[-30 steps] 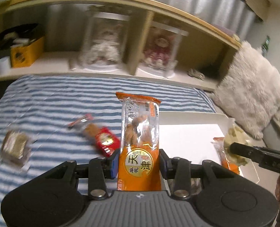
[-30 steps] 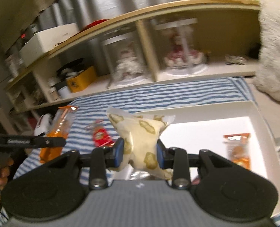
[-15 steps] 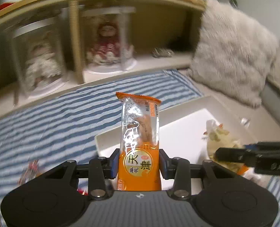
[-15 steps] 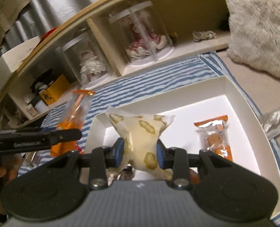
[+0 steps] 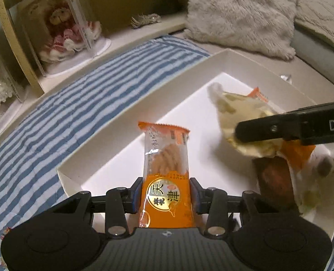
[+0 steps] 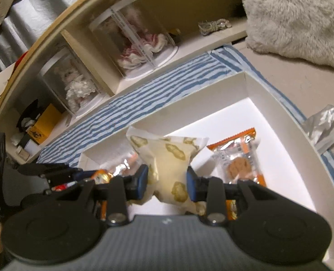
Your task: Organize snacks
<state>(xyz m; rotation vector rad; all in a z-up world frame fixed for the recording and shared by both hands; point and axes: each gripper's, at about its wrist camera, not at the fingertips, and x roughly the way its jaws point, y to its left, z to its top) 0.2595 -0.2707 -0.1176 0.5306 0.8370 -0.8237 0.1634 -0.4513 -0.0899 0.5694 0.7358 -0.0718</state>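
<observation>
My left gripper [image 5: 166, 194] holds an upright orange snack packet [image 5: 164, 158] just above the near corner of the white box [image 5: 130, 113]. Its jaws are opening, though the pads still touch the packet's sides. My right gripper [image 6: 167, 180] is shut on a cream snack bag with tan prints [image 6: 169, 158] over the box [image 6: 280, 103]. From the left wrist view, that bag [image 5: 241, 110] hangs in the right gripper's black finger [image 5: 291, 131] on the right. An orange cookie packet [image 6: 237, 155] lies inside the box.
A blue-striped cloth [image 5: 65, 113] covers the surface beneath the box. Behind it runs a wooden shelf with dolls in clear cases [image 6: 133, 38]. A fluffy pillow [image 5: 241, 11] lies at the far right and a crumpled silver wrapper [image 6: 325, 131] beside the box. A brown packet [image 5: 273, 180] rests in the box.
Both grippers have swung right and sunk over the white box, each rolling as it went. Each still carries its snack; the loose packets on the cloth have left view.
</observation>
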